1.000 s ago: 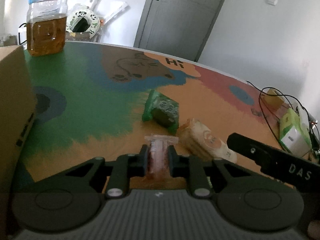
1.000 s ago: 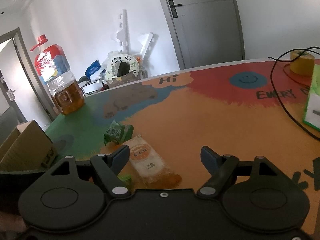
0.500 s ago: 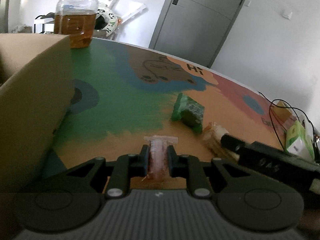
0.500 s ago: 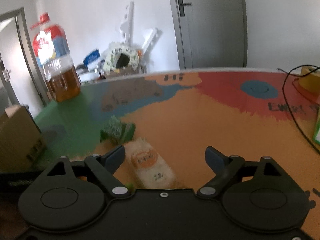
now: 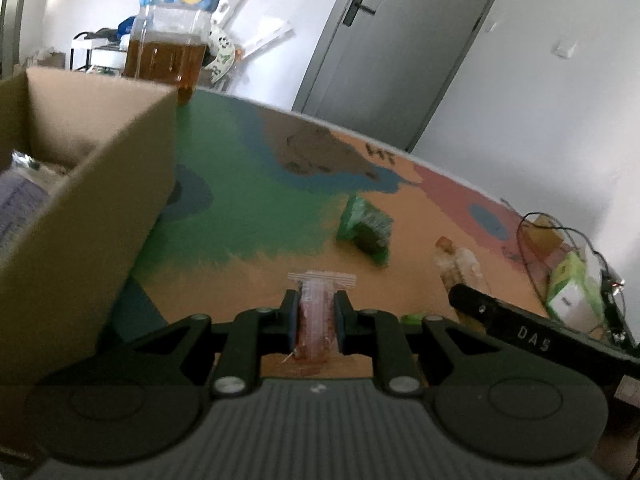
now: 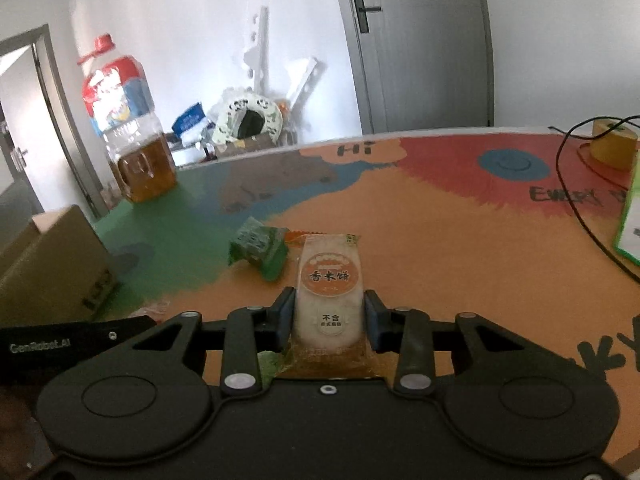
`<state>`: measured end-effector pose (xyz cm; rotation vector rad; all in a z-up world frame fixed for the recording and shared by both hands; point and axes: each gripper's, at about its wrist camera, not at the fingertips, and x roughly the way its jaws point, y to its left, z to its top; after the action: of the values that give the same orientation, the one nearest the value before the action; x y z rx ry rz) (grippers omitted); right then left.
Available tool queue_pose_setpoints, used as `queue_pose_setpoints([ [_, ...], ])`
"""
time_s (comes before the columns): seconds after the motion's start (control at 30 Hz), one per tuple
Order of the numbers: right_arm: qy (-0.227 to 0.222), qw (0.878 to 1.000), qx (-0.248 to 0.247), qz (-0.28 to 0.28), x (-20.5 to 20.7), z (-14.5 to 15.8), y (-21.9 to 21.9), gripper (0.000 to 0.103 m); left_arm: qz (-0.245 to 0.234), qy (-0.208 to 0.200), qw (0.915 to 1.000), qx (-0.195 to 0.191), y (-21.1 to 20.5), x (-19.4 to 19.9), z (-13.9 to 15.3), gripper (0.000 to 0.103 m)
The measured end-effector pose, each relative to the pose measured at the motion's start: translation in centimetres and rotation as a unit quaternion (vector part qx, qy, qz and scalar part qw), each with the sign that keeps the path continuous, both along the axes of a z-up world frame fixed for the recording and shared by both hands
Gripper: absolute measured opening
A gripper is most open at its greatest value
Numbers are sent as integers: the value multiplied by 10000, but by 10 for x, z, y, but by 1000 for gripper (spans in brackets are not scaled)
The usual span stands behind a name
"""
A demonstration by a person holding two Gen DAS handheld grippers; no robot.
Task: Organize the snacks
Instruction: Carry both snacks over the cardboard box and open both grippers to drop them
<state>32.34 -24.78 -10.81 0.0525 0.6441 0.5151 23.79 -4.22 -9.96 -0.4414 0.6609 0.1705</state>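
With the left gripper (image 5: 316,320) clamped on a small red snack (image 5: 316,322) and the box (image 5: 86,208) at ten o'clock, the right gripper (image 6: 329,318), its jaws just closed on the rice cracker (image 6: 329,290) above the tabletop (image 6: 440,248), could lose that slick wrapper.

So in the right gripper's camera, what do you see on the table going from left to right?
Cardboard box → oil jug → green snack packet → rice cracker packet pinched in the right gripper → black cable → yellow tape roll.
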Motion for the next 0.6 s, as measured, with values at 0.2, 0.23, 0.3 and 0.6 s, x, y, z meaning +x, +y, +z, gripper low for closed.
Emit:
queue_pose_setpoints([
  [0.2, -249, 9995, 171, 82, -19, 21, 2, 37, 0, -318, 9995, 45, -3, -19, 24, 17],
  [0.23, -294, 9994, 181, 97, -23, 24, 3, 37, 1, -364, 9993, 58, -3, -23, 28, 17],
  [0.3, -360, 9990, 226, 116, -29, 30, 6, 37, 12, -452, 9990, 70, -2, -30, 35, 17],
  [0.6, -588, 9968, 432, 332, -56, 56, 17, 37, 174, -763, 9968, 131, 8, -62, 61, 17],
])
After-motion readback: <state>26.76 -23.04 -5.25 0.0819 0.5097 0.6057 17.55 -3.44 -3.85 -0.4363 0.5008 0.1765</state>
